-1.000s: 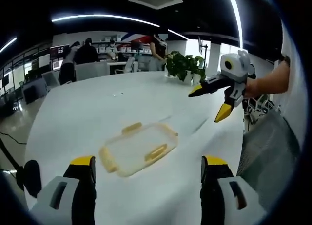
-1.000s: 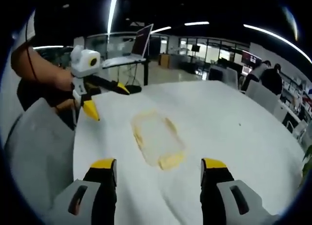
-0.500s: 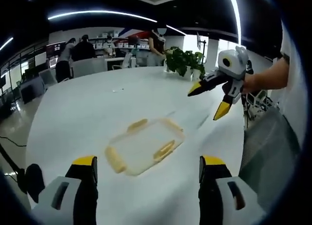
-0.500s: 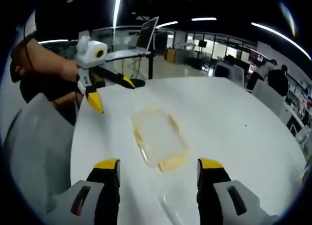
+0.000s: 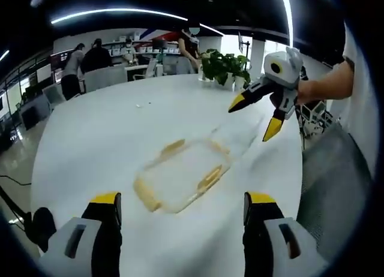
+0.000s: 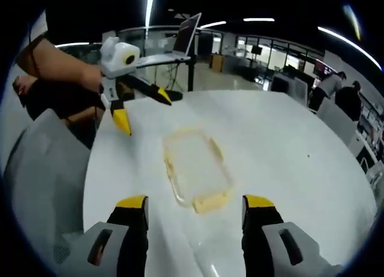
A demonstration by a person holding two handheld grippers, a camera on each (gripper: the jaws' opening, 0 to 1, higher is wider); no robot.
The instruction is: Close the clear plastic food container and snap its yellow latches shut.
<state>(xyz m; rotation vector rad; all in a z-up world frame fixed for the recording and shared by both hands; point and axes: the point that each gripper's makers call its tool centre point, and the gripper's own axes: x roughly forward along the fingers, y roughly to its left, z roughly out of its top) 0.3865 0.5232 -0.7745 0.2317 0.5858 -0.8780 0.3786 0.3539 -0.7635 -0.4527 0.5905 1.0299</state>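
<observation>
A clear plastic food container (image 5: 180, 176) with yellow latches (image 5: 208, 177) lies flat on the white round table (image 5: 108, 133), lid on top. In the left gripper view my left gripper (image 5: 183, 229) is open, short of the container's near end. My right gripper (image 5: 252, 120) hangs open in the air beyond the container to the right, held by a hand. The right gripper view shows the container (image 6: 195, 166) lengthwise, with a yellow latch (image 6: 210, 200) at its near end. My right gripper (image 6: 195, 224) is open just short of it, and the left gripper (image 6: 144, 114) hovers open at the far left.
A grey chair back (image 5: 329, 181) stands at the table's right edge, also visible as a chair back (image 6: 42, 169). A potted plant (image 5: 225, 64) sits at the far side of the table. People and desks are in the background. A laptop on a stand (image 6: 186, 34) stands beyond the table.
Both views have drawn slightly nearer and tilted down over the container. The container lies where it was. Both grippers stay open and apart from it.
</observation>
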